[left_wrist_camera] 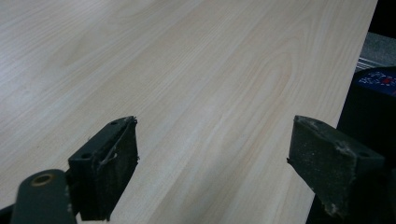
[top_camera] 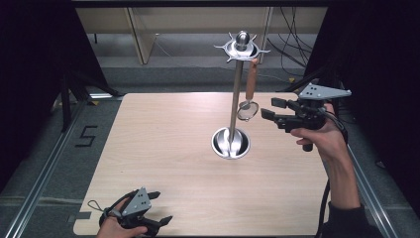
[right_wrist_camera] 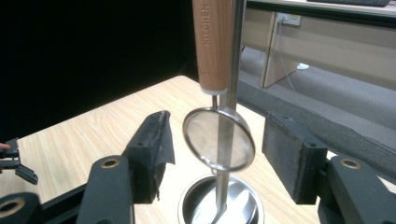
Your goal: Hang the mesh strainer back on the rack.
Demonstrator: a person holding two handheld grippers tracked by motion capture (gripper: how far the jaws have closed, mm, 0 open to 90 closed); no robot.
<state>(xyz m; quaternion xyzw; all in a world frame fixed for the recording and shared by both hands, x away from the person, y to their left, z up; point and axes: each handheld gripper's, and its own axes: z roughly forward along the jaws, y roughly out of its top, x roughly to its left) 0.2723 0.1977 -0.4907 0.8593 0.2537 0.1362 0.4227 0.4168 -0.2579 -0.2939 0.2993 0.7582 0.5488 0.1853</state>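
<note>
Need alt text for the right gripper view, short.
A small round steel mesh strainer with a wooden handle hangs from a tall steel utensil stand, framed by the open black jaws of the right hand-held gripper, which do not touch it. Pale wooden table below.

Wooden-handled strainer (top_camera: 249, 94) hanging on stand (top_camera: 236, 94)

strainer (top_camera: 247, 104) hangs from stand (top_camera: 236, 94) | stand on table (top_camera: 163, 148) | right hand-held gripper (top_camera: 270, 109) just beside strainer

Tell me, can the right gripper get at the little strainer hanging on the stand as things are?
Probably yes. The right gripper is open and level with the hanging strainer, whose mesh ring shows between the jaws. Only the stand's pole runs close behind it; nothing stands in front.
</note>
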